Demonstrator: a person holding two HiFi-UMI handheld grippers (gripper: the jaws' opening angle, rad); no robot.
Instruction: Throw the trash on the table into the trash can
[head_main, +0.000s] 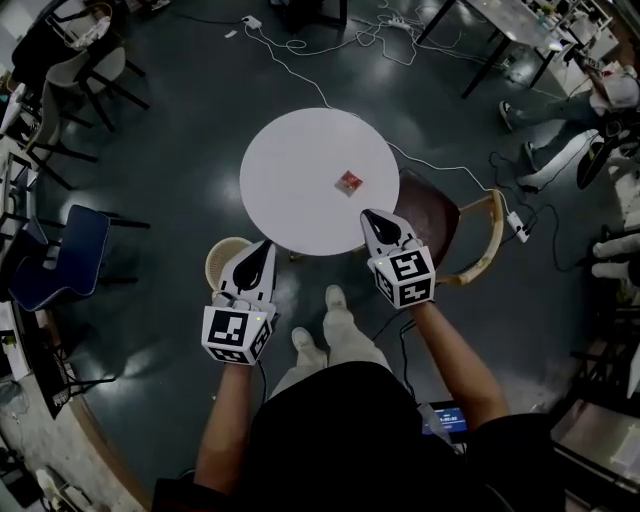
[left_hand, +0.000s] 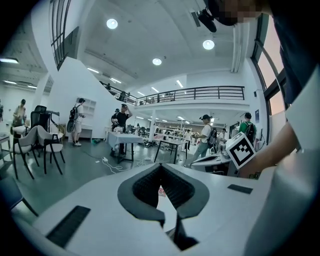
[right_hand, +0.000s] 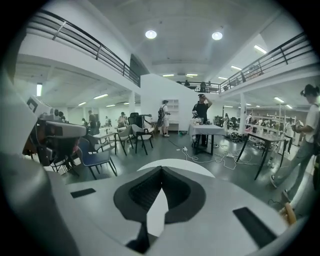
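A small red wrapper (head_main: 348, 181) lies right of centre on the round white table (head_main: 300, 160). My right gripper (head_main: 370, 214) is shut and empty, its tips over the table's near right edge, just short of the wrapper. My left gripper (head_main: 267, 244) is also shut and empty at the table's near left edge, above a round beige trash can (head_main: 216, 264) on the floor. In the left gripper view the jaws (left_hand: 161, 166) meet and a bit of the red wrapper (left_hand: 161, 191) shows through the gap behind them. In the right gripper view the jaws (right_hand: 161, 170) meet in front of the table (right_hand: 190, 165).
A brown wooden chair (head_main: 440, 215) stands against the table's right side. A blue chair (head_main: 60, 250) is at the left. Cables (head_main: 300, 60) run over the dark floor beyond the table. My legs and shoes (head_main: 335, 300) are just below the table. People stand around distant desks.
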